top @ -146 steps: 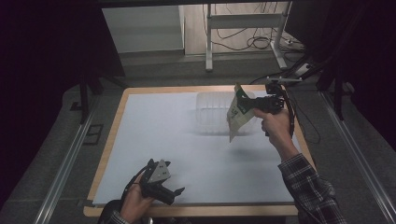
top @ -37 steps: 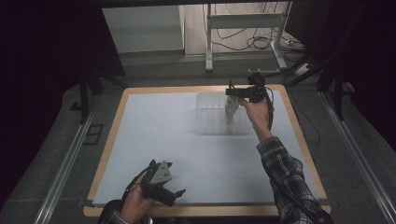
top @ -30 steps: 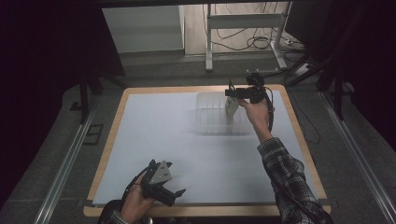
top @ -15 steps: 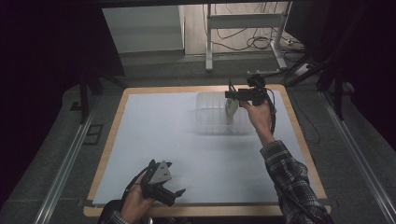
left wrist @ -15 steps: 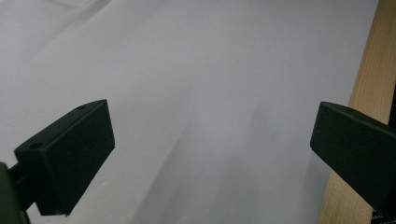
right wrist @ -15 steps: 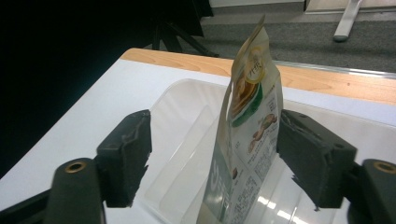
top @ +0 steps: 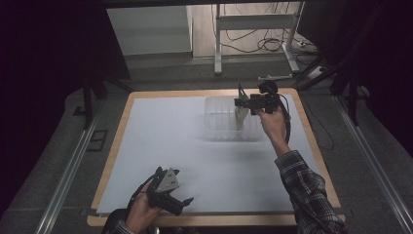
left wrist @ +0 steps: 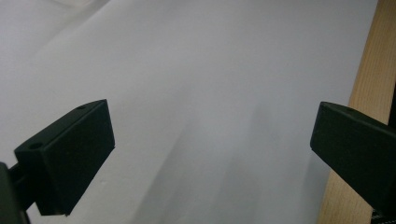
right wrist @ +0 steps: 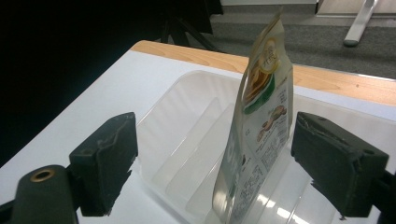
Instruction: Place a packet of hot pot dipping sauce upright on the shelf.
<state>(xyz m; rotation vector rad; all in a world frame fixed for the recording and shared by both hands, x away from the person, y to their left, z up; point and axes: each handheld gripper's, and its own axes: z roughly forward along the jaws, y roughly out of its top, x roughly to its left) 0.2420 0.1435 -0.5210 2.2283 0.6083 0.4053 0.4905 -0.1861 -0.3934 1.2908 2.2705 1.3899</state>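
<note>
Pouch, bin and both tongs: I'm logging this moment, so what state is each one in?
Snack pouch: upright on edge inside the bin, between the right jaws, not visibly clamped.
Clear plastic bin: upright on the white table sheet, open-topped.
Right tongs: open, jaws either side of the pouch.
Left tongs: open, holding nothing, at the table's near edge.

This looks like a lab or a test room, not a home. The table [top: 311,161] has a wooden edge and a plain white sheet [top: 195,156] on top. Dark curtains hang at both sides. The floor [top: 160,70] is grey carpet, metal rails [top: 63,180] run beside the table, and loose cables [top: 253,41] lie under a metal desk frame [top: 253,22] behind.
</note>
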